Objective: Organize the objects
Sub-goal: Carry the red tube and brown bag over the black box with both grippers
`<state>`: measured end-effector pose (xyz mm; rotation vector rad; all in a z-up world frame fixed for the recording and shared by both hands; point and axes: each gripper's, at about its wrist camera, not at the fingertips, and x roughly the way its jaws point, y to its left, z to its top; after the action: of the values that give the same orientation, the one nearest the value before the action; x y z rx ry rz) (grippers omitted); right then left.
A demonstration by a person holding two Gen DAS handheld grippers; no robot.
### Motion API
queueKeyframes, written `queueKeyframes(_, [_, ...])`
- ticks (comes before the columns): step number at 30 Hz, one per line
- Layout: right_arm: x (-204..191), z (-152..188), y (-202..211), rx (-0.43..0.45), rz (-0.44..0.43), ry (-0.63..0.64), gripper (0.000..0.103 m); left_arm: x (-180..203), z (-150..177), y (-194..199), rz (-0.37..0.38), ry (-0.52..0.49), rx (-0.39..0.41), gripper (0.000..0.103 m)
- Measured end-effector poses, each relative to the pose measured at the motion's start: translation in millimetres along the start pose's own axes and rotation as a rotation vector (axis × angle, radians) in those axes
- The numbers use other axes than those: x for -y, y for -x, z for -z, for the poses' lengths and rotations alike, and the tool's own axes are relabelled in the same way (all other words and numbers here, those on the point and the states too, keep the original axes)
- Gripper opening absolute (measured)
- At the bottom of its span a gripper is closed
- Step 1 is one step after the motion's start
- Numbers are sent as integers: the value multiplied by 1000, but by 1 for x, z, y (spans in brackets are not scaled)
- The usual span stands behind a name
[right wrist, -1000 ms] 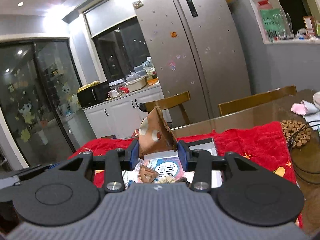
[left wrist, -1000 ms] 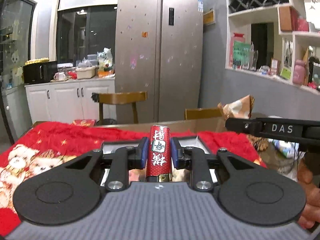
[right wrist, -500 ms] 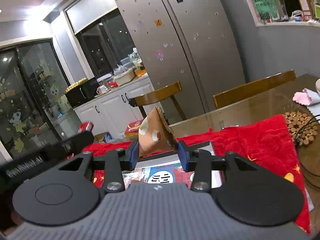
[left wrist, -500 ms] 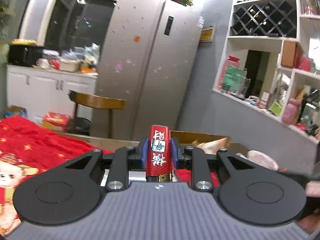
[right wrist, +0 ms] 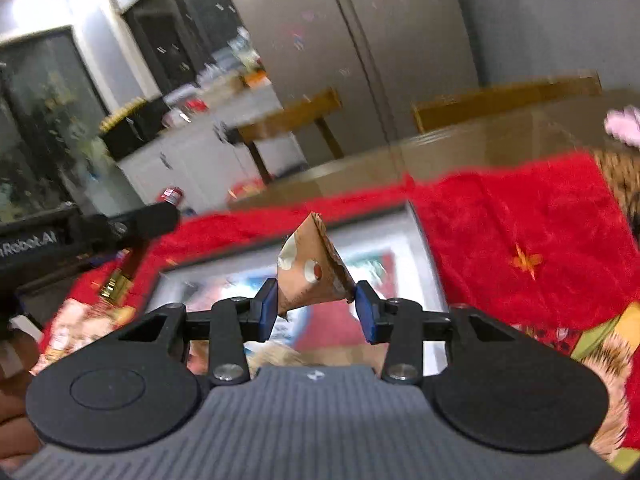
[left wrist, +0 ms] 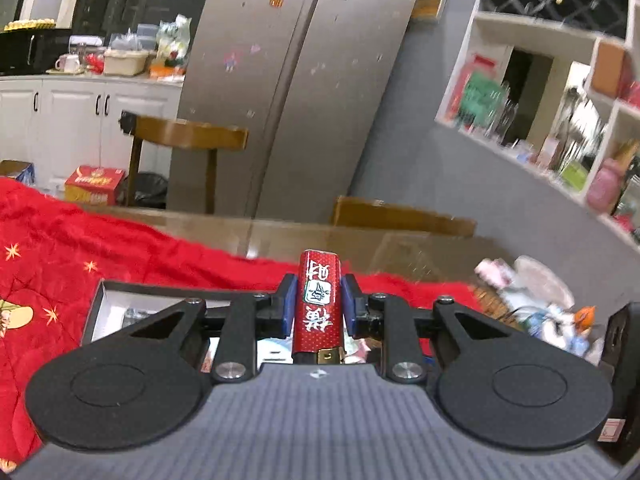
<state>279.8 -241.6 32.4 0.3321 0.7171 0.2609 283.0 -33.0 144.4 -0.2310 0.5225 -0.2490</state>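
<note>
The left gripper (left wrist: 315, 312) has its jaws clamped on a red lighter (left wrist: 319, 305) with white characters, held upright between the blue pads with its gold-trimmed end toward the camera. Below and ahead of it lies an open shallow box (left wrist: 105, 300) on a red cloth (left wrist: 60, 248) that covers part of the desk (left wrist: 320, 236). The right gripper (right wrist: 316, 308) has its jaws clamped on a crumpled brown paper wrapper (right wrist: 314, 270) that rises to a point above the pads, held over the same box (right wrist: 416, 240), whose contents are blurred. In the right wrist view the left gripper (right wrist: 132, 222) shows at the left edge, over the cloth
</note>
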Motion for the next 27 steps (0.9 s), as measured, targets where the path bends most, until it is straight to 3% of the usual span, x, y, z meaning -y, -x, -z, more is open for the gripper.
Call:
queueKeyframes(5, [5,13,-22,-52,12,9,44,-10,18,-40,9,21,-80,28])
queueKeyframes(9, [0,17,-22,-57,26,20,44,-8,36,-55,-26,-9,-86,28])
queueKeyframes(18, [5,13,-22,-72,21,7,45,-2,57,-71,-71,-51,-119,28])
queueKeyframes(27, [3,14,-23,-73,27,14,45,-8,63,-81,-87,-4,-162,28])
